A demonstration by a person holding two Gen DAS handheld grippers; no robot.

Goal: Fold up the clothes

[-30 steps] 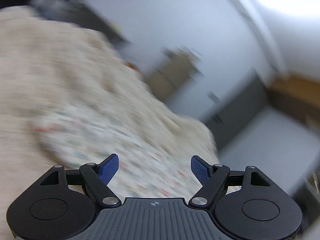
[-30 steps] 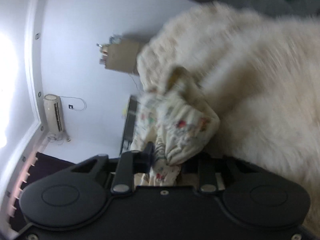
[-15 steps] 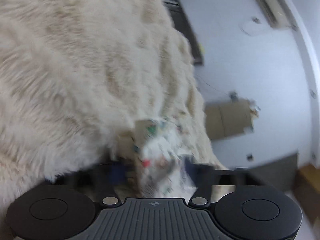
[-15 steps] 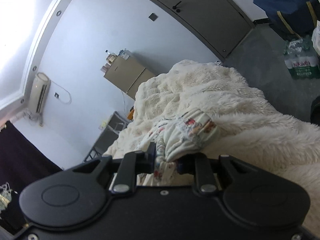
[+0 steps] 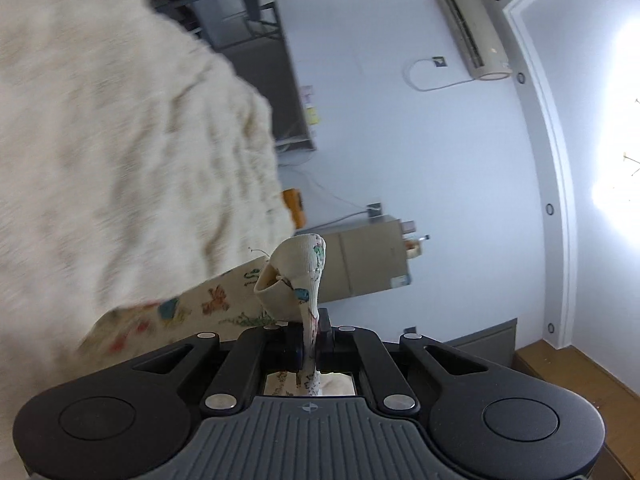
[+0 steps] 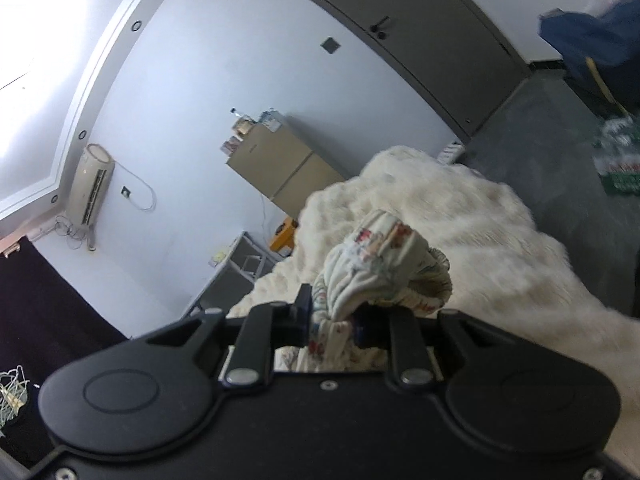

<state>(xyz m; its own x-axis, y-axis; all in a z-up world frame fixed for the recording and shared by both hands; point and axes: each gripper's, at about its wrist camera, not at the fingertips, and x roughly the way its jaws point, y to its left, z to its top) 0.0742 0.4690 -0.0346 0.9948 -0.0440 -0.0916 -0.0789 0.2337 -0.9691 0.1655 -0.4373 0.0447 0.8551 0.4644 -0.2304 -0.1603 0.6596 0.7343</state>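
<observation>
Jaws of the left gripper (image 5: pixel 310 344) and right gripper (image 6: pixel 332 320) each pinch one printed garment (image 5: pixel 296 276), fluffy blanket (image 6: pixel 480 240) at 2 o'clock.

the cream printed garment (image 5: pixel 296 280) (image 6: pixel 380 264) hangs bunched above the fluffy white blanket (image 5: pixel 120 160), one thin edge pinched upright, another part gathered in a thick wad, small colourful motifs showing.

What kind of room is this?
Probably a bedroom at home: a fluffy cream blanket spread like bedding, a wall air conditioner, and a tan cabinet against the wall.
</observation>
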